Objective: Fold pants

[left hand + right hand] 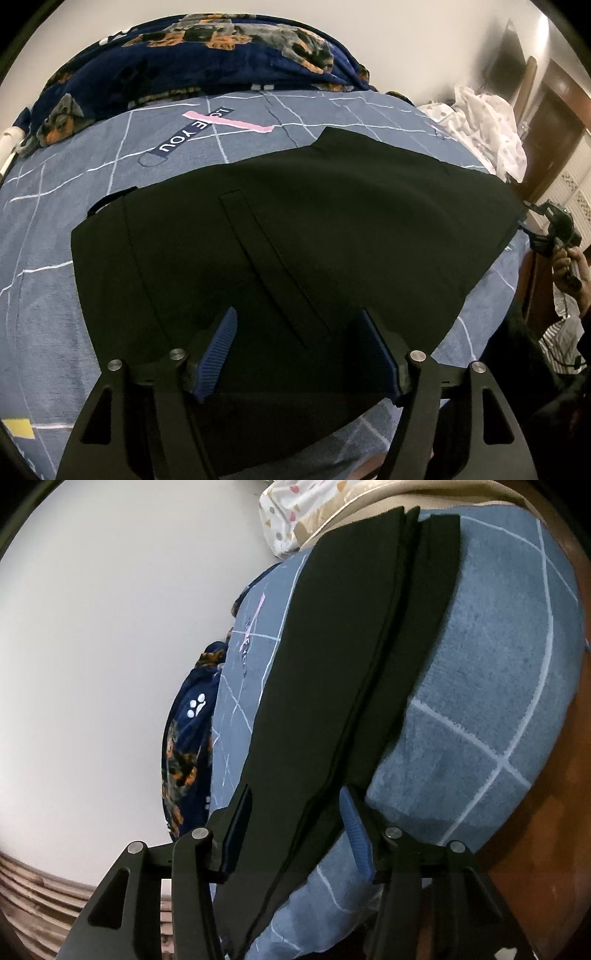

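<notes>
Black pants (295, 229) lie flat on the blue checked bedsheet (55, 229), waistband at the left, a back pocket slit in the middle. My left gripper (299, 321) hovers open over the near hip part, its blue-padded fingers (221, 343) spread apart. In the right wrist view the pants (332, 664) stretch away along the bed, folded lengthwise, one leg on the other. My right gripper (299, 801) is open with the near end of the pants between its fingers (354, 827). The right gripper also shows in the left wrist view (550, 229) at the pants' far right edge.
A navy dog-print blanket (184, 55) is bunched along the bed's far side by the white wall. A pile of white printed cloth (484, 122) sits at the right end. The bed's near edge drops to a wooden frame (546, 812).
</notes>
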A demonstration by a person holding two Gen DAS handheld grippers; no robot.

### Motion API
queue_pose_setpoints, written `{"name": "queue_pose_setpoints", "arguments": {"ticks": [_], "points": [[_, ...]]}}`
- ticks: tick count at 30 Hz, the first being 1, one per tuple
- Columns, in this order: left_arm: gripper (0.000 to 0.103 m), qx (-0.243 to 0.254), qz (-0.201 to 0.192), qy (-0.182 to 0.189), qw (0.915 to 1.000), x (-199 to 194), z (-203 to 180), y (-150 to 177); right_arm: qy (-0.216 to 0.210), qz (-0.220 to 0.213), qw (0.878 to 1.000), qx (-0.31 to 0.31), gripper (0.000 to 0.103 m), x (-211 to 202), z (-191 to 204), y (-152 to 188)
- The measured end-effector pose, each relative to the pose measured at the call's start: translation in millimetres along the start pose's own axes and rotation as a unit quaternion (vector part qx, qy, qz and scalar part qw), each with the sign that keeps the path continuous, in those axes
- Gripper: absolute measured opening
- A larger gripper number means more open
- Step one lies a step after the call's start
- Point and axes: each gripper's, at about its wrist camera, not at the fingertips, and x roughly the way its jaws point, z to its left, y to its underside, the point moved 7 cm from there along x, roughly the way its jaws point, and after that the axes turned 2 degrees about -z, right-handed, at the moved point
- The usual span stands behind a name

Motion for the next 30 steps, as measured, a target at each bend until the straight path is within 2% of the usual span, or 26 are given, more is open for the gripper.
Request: {"name": "queue_pose_setpoints", "arguments": {"ticks": [8, 10, 11, 12, 14, 18, 21, 23, 25, 28, 30], "points": [[0.069, -0.015, -0.01, 0.003, 0.9998, -1, 2, 1, -0.004, 0.032, 0.999, -0.025, 0.049, 25, 19, 18], [0.069, -0.018, -0.01, 0.004, 0.9998, -1, 2, 1, 0.003, 0.026, 0.999, -0.031, 0.049, 31, 22, 20], [0.069, -0.018, -0.01, 0.004, 0.9998, -1, 2, 1, 0.006, 0.023, 0.999, -0.031, 0.036, 32, 22, 20], [0.069, -0.017, -0.01, 0.003, 0.9998, -1, 2, 1, 0.02, 0.024, 0.999, -0.026, 0.007, 35, 17, 20], [0.069, -0.014, -0.007, 0.002, 0.9999, -2, 2, 1, 0.033, 0.02, 0.999, -0.016, 0.005, 34, 10, 20], [0.069, -0.026, 0.004, 0.01, 0.9996, -4, 4, 0, 0.038, 0.006, 0.998, -0.041, 0.004, 12, 21, 27], [0.069, -0.035, 0.002, 0.021, 0.9992, -6, 7, 1, 0.049, 0.012, 0.998, -0.028, 0.003, 11, 1, 27], [0.069, -0.026, 0.002, 0.019, 0.9995, -6, 5, 3, 0.026, 0.014, 1.0, 0.003, 0.001, 15, -13, 24], [0.069, -0.013, 0.005, 0.01, 0.9998, -5, 2, 4, 0.029, 0.012, 0.999, -0.01, 0.001, 16, -9, 22], [0.071, -0.002, 0.005, 0.004, 1.0, -5, 0, 5, -0.012, 0.012, 1.0, 0.021, 0.005, 14, -15, 15], [0.072, -0.003, 0.004, 0.005, 1.0, -4, -1, 5, -0.018, -0.007, 1.0, 0.022, 0.009, 4, -18, 7]]}}
